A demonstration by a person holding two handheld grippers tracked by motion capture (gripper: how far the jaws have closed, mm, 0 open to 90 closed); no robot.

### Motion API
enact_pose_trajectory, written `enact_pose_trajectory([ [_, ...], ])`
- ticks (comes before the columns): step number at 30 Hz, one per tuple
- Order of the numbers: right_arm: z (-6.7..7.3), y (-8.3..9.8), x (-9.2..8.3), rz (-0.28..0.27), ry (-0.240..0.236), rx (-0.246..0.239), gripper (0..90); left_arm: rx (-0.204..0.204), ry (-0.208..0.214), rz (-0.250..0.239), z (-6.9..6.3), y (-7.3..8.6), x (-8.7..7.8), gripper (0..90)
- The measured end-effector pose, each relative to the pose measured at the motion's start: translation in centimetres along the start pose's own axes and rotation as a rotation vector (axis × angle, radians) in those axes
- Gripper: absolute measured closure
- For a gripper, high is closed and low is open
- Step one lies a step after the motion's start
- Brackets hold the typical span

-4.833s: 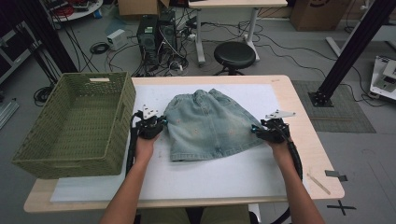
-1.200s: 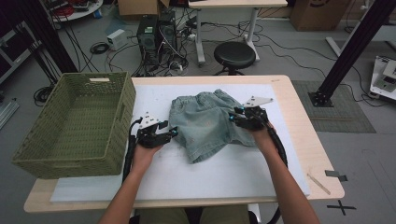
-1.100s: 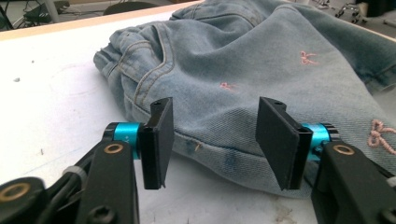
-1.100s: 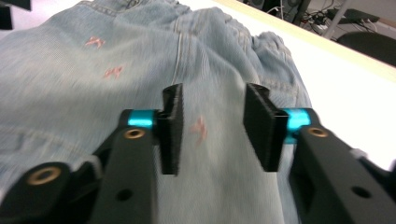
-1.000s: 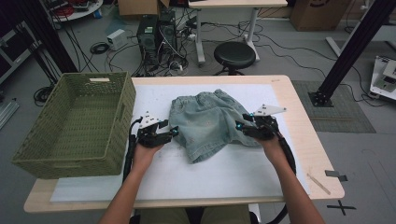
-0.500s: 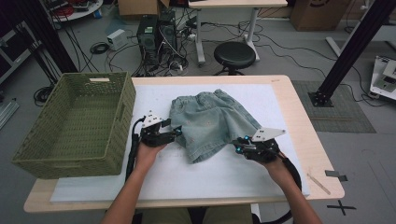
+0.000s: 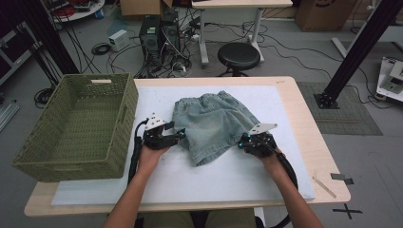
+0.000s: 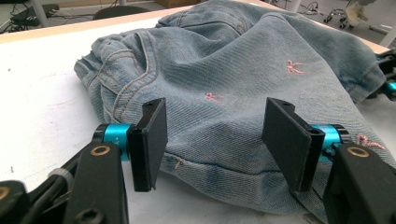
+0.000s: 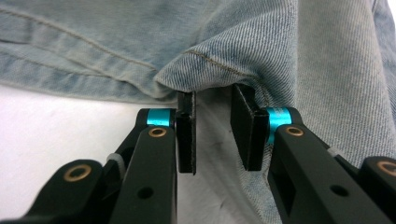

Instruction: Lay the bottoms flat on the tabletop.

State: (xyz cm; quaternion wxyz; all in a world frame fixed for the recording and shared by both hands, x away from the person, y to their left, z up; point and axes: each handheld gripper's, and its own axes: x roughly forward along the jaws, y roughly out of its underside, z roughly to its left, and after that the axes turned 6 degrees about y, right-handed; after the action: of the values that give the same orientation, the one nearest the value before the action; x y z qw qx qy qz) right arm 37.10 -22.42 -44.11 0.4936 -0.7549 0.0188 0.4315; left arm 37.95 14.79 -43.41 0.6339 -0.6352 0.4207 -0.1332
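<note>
A light blue denim garment [image 7: 211,123] with small pink embroidery lies folded over on the white mat [image 7: 228,175]. My left gripper [image 7: 178,135] rests at its left edge. In the left gripper view the jaws [image 8: 217,135] stand wide apart after opening a little, and the denim [image 8: 233,70] lies in front of and between them, untouched by the pads. My right gripper [image 7: 243,140] sits low at the garment's right hem. Its jaws [image 9: 212,100] have just been closing. A narrow gap remains, and a folded hem corner [image 9: 205,65] sits at the tips.
A green woven basket [image 7: 71,156] stands on the table's left end, close to my left hand. The wooden table edge [image 7: 309,123] runs past the mat on the right. Behind the table are a stool [image 7: 238,56], computer cases and cables on the floor.
The garment, earlier spread flat, is now folded narrower. My right gripper moved from on top of the denim down and toward me to the right hem, jaws narrowing. The left hand stayed put.
</note>
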Motion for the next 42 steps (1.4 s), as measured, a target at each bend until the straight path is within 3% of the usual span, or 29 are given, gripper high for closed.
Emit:
enact_pose_trajectory([
  [3,-0.2,-0.2,0.5,0.007,-0.041,0.018,70.2,0.0,0.001,0.003,0.0,0.1,0.1,40.5],
  [5,0.2,-0.4,0.5,0.008,-0.063,0.003,68.7,-0.001,0.001,0.006,0.0,0.1,0.1,40.5],
  [10,0.8,-0.8,0.8,0.029,-0.05,-0.021,67.2,-0.001,0.003,0.004,-0.1,0.1,0.2,40.5],
  [13,0.8,-1.0,1.4,0.049,-0.018,-0.024,75.6,0.003,0.005,0.004,-0.2,0.1,0.2,40.5],
  [15,0.9,-1.0,1.4,0.053,-0.012,-0.045,88.1,0.001,0.005,0.004,-0.2,0.1,0.1,40.5],
  [16,0.9,-1.0,1.4,0.053,-0.019,-0.049,88.7,-0.003,0.002,-0.001,-0.1,0.1,0.1,40.5],
  [20,1.2,-0.8,0.4,0.042,-0.066,-0.074,89.8,-0.004,-0.003,-0.003,0.0,0.1,-0.2,40.5],
  [23,1.7,-0.1,-0.5,0.074,-0.103,-0.129,90.0,-0.007,-0.01,-0.006,0.2,0.1,-0.4,40.5],
  [28,2.2,0.6,-2.1,0.14,-0.208,-0.145,90.0,-0.015,-0.033,-0.005,0.3,0.2,-0.6,40.5],
  [29,2.4,0.7,-2.5,0.13,-0.247,-0.152,90.0,-0.015,-0.034,-0.005,0.3,0.2,-0.6,40.5],
  [33,3.2,0.6,-3.1,0.084,-0.303,-0.19,90.0,-0.037,-0.061,0.004,0.5,0.3,-0.5,40.5],
  [36,3.8,0.6,-3.0,0.048,-0.312,-0.222,89.1,-0.039,-0.084,0.024,0.6,0.4,-0.4,40.5],
  [37,3.7,0.6,-3.0,0.029,-0.299,-0.225,85.0,-0.045,-0.091,0.027,0.6,0.5,-0.3,40.5],
  [39,3.4,0.7,-3.2,0.01,-0.296,-0.201,73.3,-0.048,-0.113,0.043,0.8,0.5,-0.3,40.5],
  [42,2.1,1.2,-4.2,-0.028,-0.273,-0.167,65.7,-0.068,-0.145,0.056,1.1,0.7,-0.3,40.4],
])
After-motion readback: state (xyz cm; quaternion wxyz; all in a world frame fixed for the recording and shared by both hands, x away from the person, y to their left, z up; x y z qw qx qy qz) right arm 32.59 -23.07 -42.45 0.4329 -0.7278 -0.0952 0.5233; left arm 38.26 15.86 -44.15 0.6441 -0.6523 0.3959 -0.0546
